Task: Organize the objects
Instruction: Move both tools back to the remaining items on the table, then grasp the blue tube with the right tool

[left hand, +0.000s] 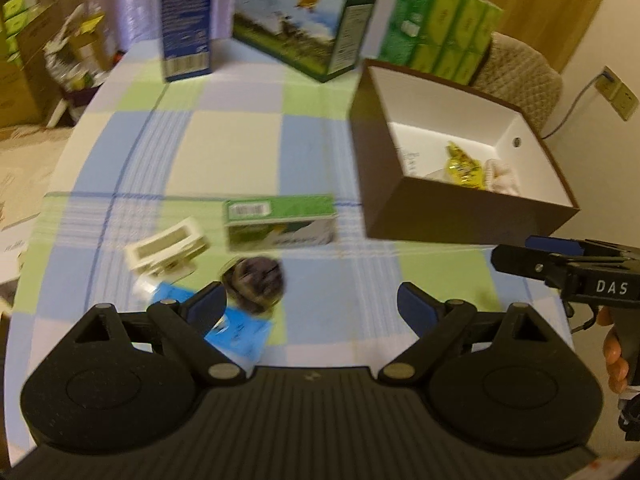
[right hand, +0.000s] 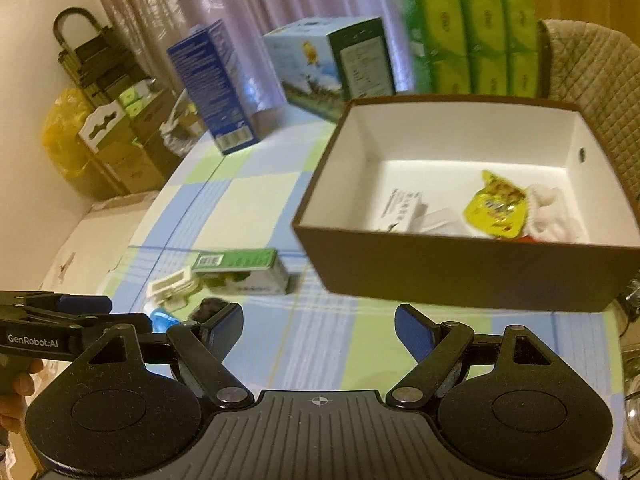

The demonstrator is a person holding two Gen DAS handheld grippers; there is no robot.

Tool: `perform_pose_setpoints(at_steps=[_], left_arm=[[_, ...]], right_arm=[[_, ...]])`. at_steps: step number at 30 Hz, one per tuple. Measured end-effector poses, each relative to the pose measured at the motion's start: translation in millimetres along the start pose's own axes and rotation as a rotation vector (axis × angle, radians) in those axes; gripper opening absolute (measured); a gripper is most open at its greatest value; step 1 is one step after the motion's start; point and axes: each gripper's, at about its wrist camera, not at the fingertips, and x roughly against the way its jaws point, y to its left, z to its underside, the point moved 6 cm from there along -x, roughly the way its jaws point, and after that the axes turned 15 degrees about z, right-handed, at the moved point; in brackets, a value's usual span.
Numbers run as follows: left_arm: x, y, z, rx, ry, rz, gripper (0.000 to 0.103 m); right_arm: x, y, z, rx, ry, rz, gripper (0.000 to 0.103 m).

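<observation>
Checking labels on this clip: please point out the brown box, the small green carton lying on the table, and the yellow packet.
brown box (right hand: pixel 460 276), right wrist view, on its near outer wall.
small green carton (left hand: pixel 280 208), left wrist view, on its top face.
yellow packet (right hand: pixel 496 210), right wrist view, on its printed front.

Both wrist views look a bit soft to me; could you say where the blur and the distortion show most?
Left wrist view: motion blur smears the small green box and the dark round object, while the left gripper stays sharp. Right wrist view: the brown box and its contents are soft. Both views: fisheye bends the checked tablecloth, corners vignetted, warm cast.
</observation>
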Motion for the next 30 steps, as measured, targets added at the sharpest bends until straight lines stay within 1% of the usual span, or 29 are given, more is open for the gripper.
perform_pose_setpoints(at_steps=[8,16,19,23,27,30], left_arm=[[16.4,38.4,28.3,0.080,0.008,-0.054,0.090],[14.9,69.4,49.0,0.164,0.016,-0.110,0.090],[10.2,77.9,54.0,0.193,0.026,-0.117,0.090],[6.6,84.7,56.0,0.202,0.036,-0.126,0.090],[6.8,92.8,54.9,0.211,0.036,-0.141,0.090],[10.1,102.6,56.3,0.225,0.032,-0.156,0.090]], right_arm=[[-14.6,25.7,13.4,0.020,0.046,-0.022,0.080],[-28.0,46.7,22.9,0.045,0.081,-0.042,0.080],[-33.0,50.5,26.6,0.049,0.096,-0.040,0.080],[-38.3,51.2,30.2,0.049,0.106,-0.040,0.080],[-43.7,60.0,30.8,0.068,0.102,-0.066,0.080],[-48.6,74.2,32.1,0.109,0.087,-0.097,0.080]])
